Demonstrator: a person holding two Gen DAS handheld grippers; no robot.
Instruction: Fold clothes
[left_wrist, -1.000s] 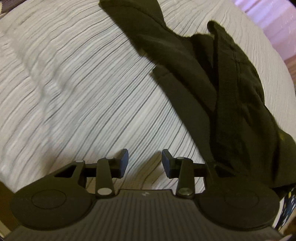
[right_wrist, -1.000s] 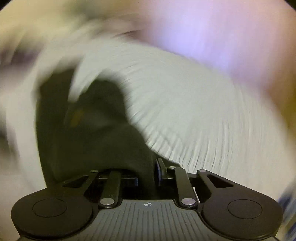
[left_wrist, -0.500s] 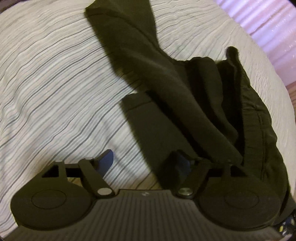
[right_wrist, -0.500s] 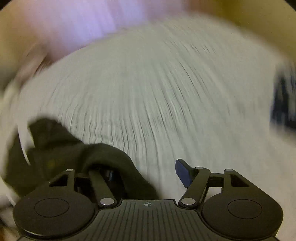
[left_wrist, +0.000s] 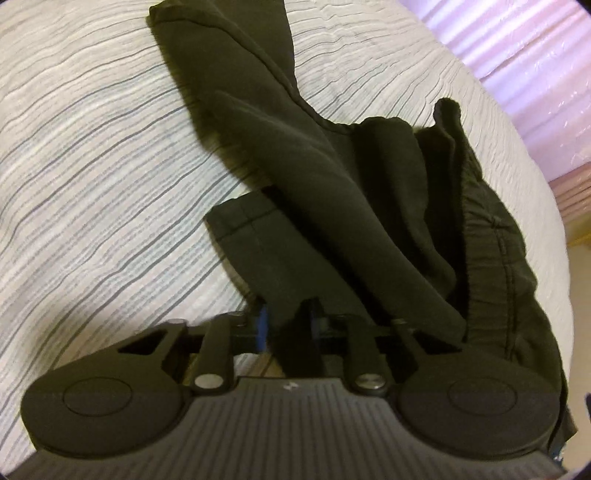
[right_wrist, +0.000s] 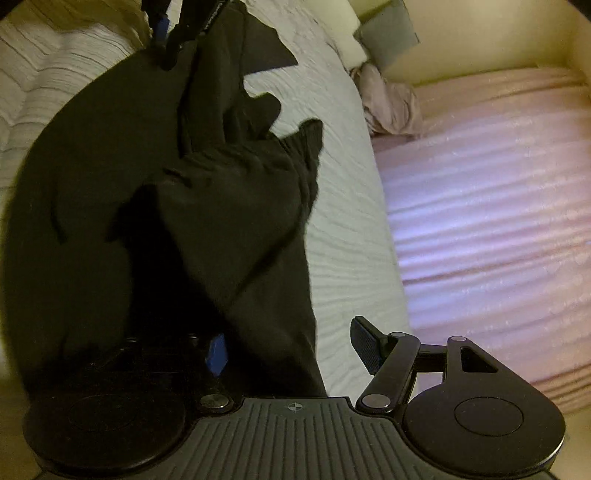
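A pair of dark trousers (left_wrist: 332, 177) lies crumpled on a white striped bedspread (left_wrist: 92, 166), with one leg running to the far edge and the waistband (left_wrist: 491, 229) at the right. My left gripper (left_wrist: 286, 325) is shut on a fold of the shorter leg, and the cloth stands pinched between its two pads. In the right wrist view the trousers (right_wrist: 221, 192) hang in a heap. My right gripper (right_wrist: 291, 349) is open; its right finger (right_wrist: 365, 345) is bare, and the cloth drapes over the left one, leaving only a blue pad (right_wrist: 218, 354) showing. The left gripper (right_wrist: 166, 33) appears at the top.
A second bed with a pink cover (right_wrist: 480, 206) runs along the right of the white bedspread (right_wrist: 351, 229). A crumpled pale cloth (right_wrist: 391, 99) and pillows (right_wrist: 388, 37) lie at the head end against a yellowish wall (right_wrist: 498, 33).
My left gripper moved right onto the shorter trouser leg and went from open to shut on it. The right gripper opened and swung round; its view is sharp now.
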